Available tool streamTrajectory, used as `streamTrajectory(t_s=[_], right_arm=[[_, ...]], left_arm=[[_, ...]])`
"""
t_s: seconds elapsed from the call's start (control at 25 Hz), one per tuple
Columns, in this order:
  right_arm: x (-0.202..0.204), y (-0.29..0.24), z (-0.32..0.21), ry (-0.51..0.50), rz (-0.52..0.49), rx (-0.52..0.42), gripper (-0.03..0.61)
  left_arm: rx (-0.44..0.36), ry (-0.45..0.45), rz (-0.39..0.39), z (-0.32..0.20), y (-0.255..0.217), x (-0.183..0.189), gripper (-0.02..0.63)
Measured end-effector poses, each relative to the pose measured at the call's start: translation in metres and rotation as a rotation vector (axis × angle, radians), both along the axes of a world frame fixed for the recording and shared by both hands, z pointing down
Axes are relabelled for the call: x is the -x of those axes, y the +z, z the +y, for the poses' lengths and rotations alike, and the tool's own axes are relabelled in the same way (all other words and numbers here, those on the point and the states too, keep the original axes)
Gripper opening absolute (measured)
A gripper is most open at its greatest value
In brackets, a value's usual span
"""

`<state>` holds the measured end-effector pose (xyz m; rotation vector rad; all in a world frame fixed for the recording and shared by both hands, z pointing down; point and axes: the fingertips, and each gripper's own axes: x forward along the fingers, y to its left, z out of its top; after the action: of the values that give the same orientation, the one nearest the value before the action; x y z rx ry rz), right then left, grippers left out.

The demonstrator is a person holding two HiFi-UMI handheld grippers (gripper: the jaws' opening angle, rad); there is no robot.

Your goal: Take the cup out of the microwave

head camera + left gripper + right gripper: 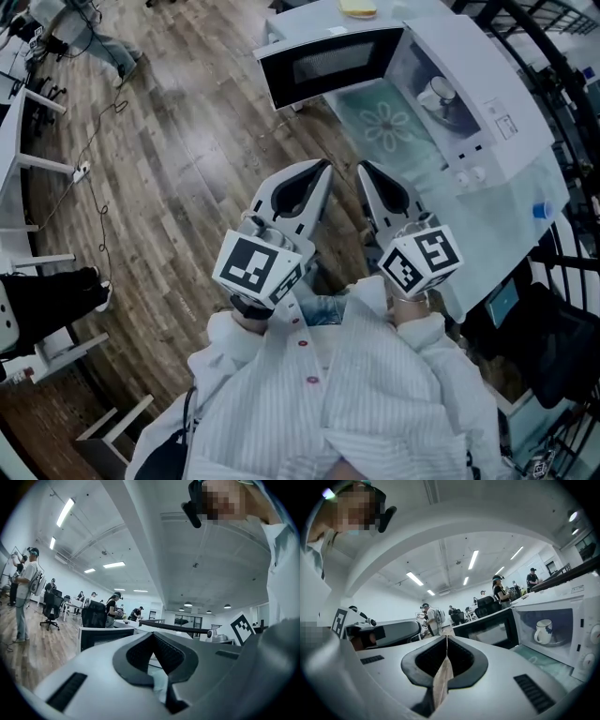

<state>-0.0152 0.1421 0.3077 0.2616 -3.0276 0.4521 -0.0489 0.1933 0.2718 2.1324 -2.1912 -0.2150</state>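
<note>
- Holding left gripper and right gripper jaws pressed together, empty, well short of the microwave.
- Risking toppling the cup by reaching in unopened.

I am looking at a left gripper and a right gripper, both showing pale grey shells with dark ribbed pads lining a teardrop opening, and dark slotted vents on the sides. Each is carrying a white cube printed with black square markers: the left cube and the right cube. The person is wearing a white, finely striped shirt with small red buttons and long sleeves reaching the wrists.
</note>
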Motion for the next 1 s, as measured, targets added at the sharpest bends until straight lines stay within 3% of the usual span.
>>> streamTrajectory(t_s=[0.52, 1.0], right_arm=[[0.061, 0.026, 0.002, 0.077, 0.006, 0.056, 0.035], [0.093, 0.040, -0.059, 0.156, 0.028, 0.105, 0.035]], left_arm=[[0.049, 0.082, 0.007, 0.001, 0.027, 0.062, 0.009], [0.068, 0.176, 0.024, -0.064, 0.035, 0.094, 0.009]])
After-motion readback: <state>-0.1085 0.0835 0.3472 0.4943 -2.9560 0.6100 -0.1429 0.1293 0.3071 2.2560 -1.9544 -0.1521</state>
